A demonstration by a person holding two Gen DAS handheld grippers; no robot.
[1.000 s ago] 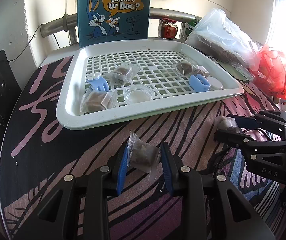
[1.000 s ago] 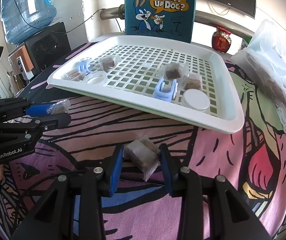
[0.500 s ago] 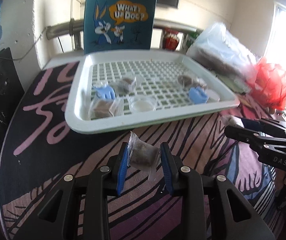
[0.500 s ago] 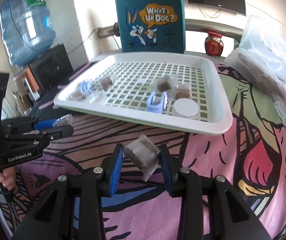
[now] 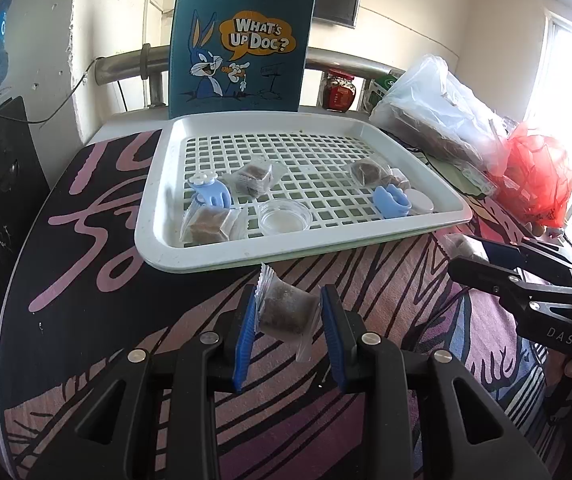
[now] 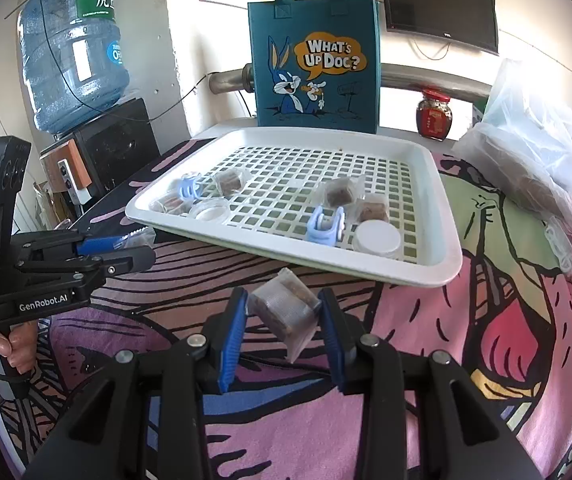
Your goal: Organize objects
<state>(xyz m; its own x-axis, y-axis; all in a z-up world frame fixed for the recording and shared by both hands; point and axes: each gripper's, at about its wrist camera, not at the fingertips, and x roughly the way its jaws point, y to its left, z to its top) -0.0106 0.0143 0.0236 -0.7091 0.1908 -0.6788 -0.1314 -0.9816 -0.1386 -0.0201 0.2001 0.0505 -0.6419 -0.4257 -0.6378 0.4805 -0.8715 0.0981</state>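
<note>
Cartoon-print tabletop (image 6: 506, 360), white slotted plastic tray (image 5: 158, 248) ahead. Left claw (image 5: 288, 320) clamped on clear-wrapped brown cube packet (image 5: 286, 310); right claw (image 6: 282, 314) clamped on second wrapped packet (image 6: 282, 306). Clear tray rim, release into bare grid, avoid blue clips (image 5: 210, 196).

A clear-wrapped brown packet (image 5: 286, 312) sits tilted, pinched between the left claw's (image 5: 287, 322) pads; another packet (image 6: 284, 310) likewise in the right claw (image 6: 282, 322).

"WHAT'S UP DOC?" on tote bag (image 6: 312, 66) — "GenRobot.AI", perhaps "DAS", on gripper bodies
</note>
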